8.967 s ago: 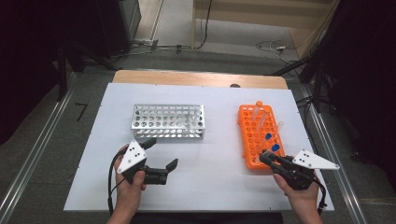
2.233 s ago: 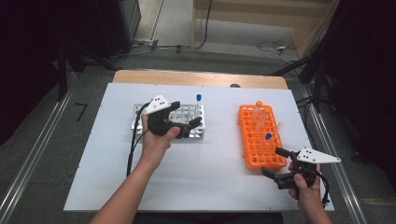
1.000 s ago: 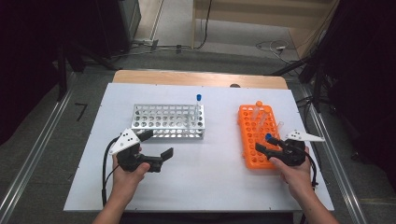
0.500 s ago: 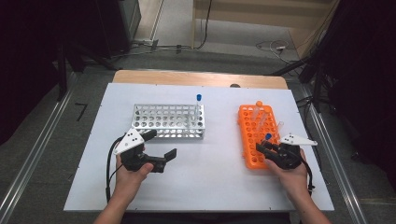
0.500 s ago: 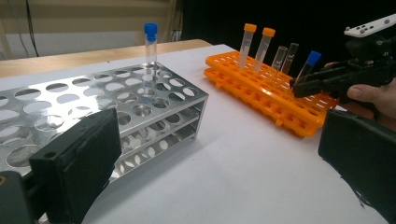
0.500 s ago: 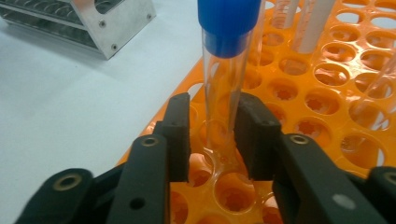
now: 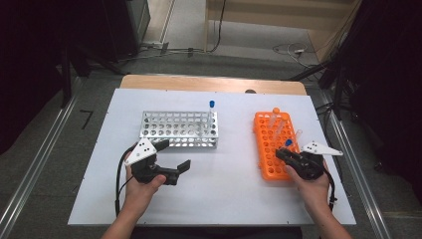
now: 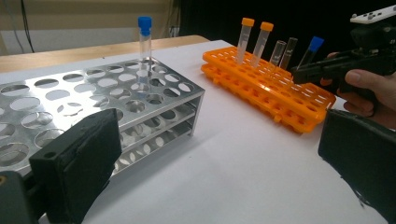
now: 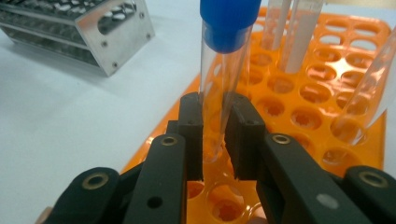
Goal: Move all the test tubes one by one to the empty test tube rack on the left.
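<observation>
A white desk (image 7: 224, 199) carries a steel rack (image 7: 180, 129) left of centre and an orange rack (image 7: 272, 144) to the right. One blue-capped tube (image 8: 144, 46) stands upright near the steel rack's far right corner. The left gripper (image 7: 171, 172) hovers over bare desk just in front of the steel rack, jaws wide apart and empty. The right gripper (image 9: 215, 135) sits at the orange rack's near right side, jaws clamped on a second blue-capped tube (image 9: 224, 60) standing in that rack.
</observation>
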{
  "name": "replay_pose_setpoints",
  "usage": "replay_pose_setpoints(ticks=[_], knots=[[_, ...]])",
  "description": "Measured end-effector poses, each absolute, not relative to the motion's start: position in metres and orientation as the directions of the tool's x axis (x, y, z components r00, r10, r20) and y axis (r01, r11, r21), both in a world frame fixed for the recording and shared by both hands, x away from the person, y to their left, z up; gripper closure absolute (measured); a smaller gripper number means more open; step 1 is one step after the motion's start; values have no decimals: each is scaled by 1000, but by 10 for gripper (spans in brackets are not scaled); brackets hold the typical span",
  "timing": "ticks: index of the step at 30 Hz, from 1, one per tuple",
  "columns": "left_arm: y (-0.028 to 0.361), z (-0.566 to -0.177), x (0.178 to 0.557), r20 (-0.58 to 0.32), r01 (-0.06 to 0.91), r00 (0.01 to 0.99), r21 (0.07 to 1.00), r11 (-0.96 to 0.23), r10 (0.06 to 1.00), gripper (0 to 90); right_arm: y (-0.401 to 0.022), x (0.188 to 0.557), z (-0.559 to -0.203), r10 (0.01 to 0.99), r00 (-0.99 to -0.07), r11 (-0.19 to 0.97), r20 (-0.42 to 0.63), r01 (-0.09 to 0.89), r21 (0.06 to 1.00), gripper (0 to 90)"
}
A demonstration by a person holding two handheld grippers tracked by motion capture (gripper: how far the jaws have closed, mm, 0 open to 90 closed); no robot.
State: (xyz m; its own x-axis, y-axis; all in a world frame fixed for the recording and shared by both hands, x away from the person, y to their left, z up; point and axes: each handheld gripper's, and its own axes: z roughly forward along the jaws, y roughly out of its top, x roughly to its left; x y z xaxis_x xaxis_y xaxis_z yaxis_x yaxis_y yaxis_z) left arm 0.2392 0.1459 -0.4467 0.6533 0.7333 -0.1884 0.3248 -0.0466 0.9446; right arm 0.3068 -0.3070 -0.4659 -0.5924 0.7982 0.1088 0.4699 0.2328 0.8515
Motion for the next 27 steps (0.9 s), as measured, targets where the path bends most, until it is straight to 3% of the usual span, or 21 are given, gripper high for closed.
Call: replay_pose_setpoints(ticks=[10, 27], knots=[[137, -444, 240, -188, 321, 667, 946, -50, 721, 0, -309, 293, -444, 790, -608, 214, 79, 394, 894, 750], [111, -438, 239, -179, 311, 708, 947, -75, 683, 0, -267, 274, -441, 652, -751, 281, 103, 366, 887, 751]])
